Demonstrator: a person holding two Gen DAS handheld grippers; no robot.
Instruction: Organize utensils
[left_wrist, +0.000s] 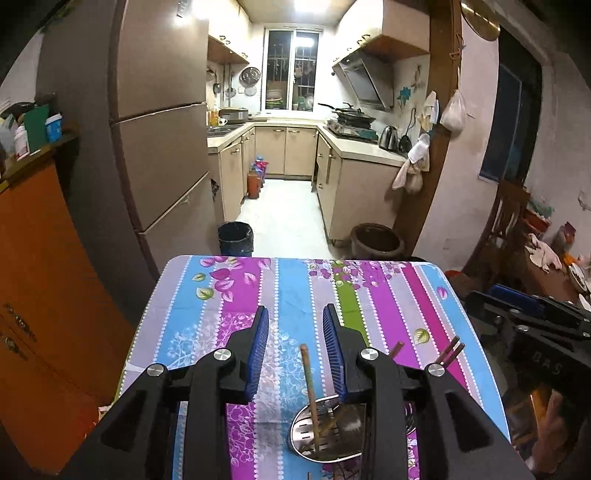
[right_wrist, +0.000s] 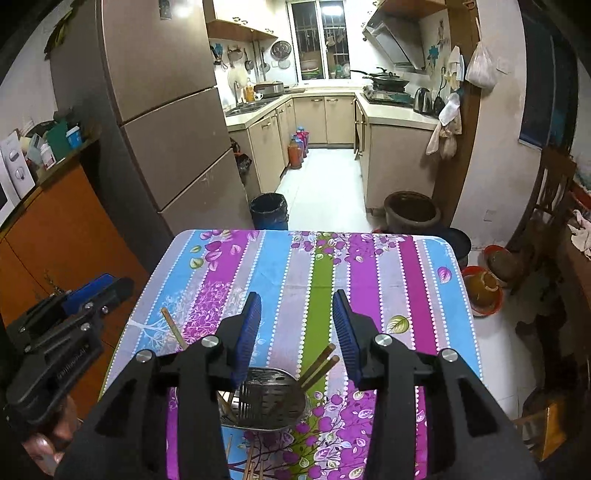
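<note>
We see a slotted metal holder (right_wrist: 264, 402) near the table's (left_wrist: 236, 295) front edge, with brown chopsticks (right_wrist: 319, 363) leaning in it and poking out over its rim. Our left gripper (left_wrist: 294, 341) hangs open and empty above it, and our right gripper (right_wrist: 297, 334) is open and empty too; the holder sits below the fingers, untouched.
</note>
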